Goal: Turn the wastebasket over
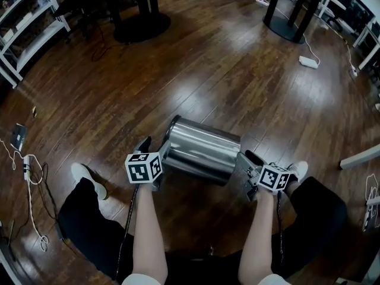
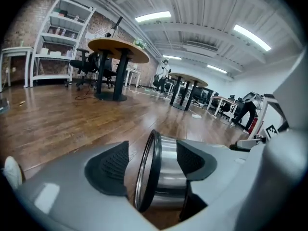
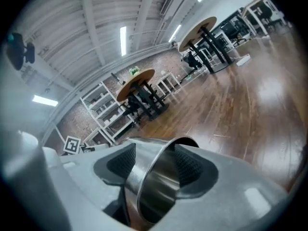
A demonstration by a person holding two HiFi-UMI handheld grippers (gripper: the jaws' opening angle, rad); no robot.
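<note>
A shiny steel wastebasket point(image 1: 202, 150) lies on its side on the wooden floor, just in front of the person's feet. Its black-ringed end point(image 2: 147, 172) points left and its bare steel rim point(image 3: 144, 186) points right. My left gripper point(image 1: 155, 149) is at the left end; in the left gripper view point(image 2: 153, 160) the black ring stands between the open jaws with a gap to the left pad point(image 2: 110, 165). My right gripper point(image 1: 245, 159) is at the right end; in the right gripper view point(image 3: 153, 165) the steel rim passes between its open jaws, unclamped.
The person's white shoes point(image 1: 89, 180) point(image 1: 297, 170) flank the basket. Two round black table bases point(image 1: 142, 25) point(image 1: 285, 25) stand farther off, with a white power strip point(image 1: 309, 61) and cables point(image 1: 27, 165) on the floor. A white shelf point(image 1: 24, 34) is at far left.
</note>
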